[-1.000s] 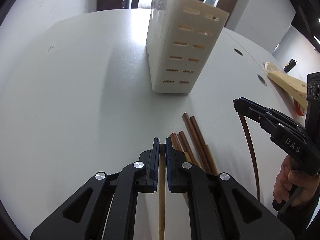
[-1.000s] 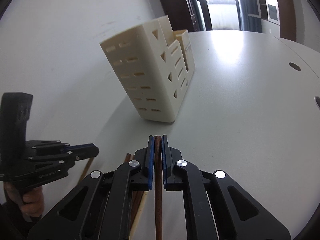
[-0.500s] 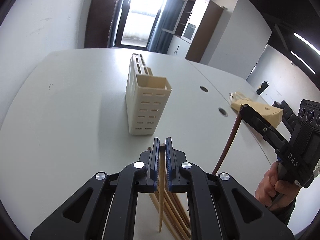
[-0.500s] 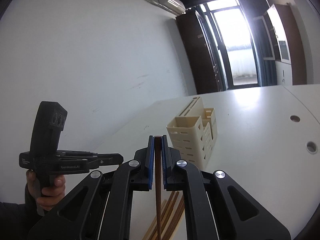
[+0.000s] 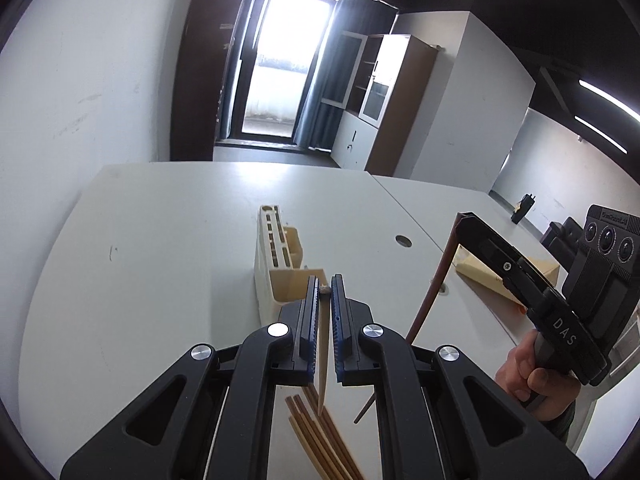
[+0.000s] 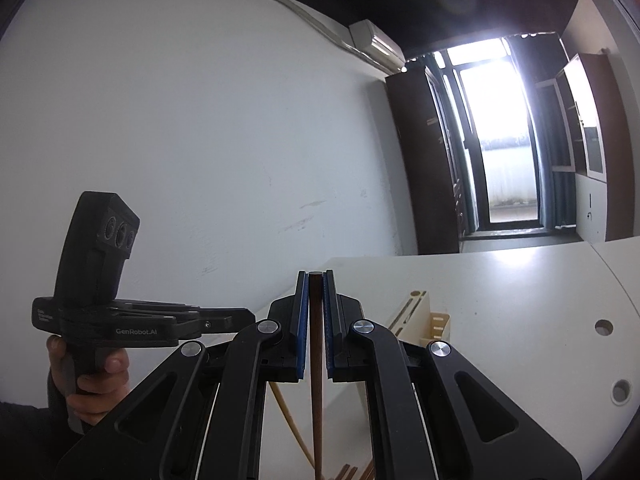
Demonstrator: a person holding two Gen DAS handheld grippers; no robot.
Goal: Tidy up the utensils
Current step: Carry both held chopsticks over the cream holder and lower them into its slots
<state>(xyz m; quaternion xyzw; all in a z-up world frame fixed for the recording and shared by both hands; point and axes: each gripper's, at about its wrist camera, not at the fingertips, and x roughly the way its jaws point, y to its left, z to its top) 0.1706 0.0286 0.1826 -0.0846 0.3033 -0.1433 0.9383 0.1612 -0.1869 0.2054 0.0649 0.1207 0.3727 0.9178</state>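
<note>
Left gripper (image 5: 325,289) pinches a pale chopstick (image 5: 322,364); right gripper (image 6: 315,276) pinches a dark chopstick (image 6: 316,380). Both hang above loose chopsticks (image 5: 320,440) before the utensil holder (image 5: 276,264), mid-tabletop (image 5: 160,240).

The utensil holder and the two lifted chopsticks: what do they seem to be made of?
The utensil holder looks like matte cream plastic: smooth moulded walls and neat slots. The pale chopstick in the left claw looks like bare light wood or bamboo, dull and tapered. The dark chopstick in the right claw seems stained or lacquered wood, reddish brown with a slight sheen.
</note>
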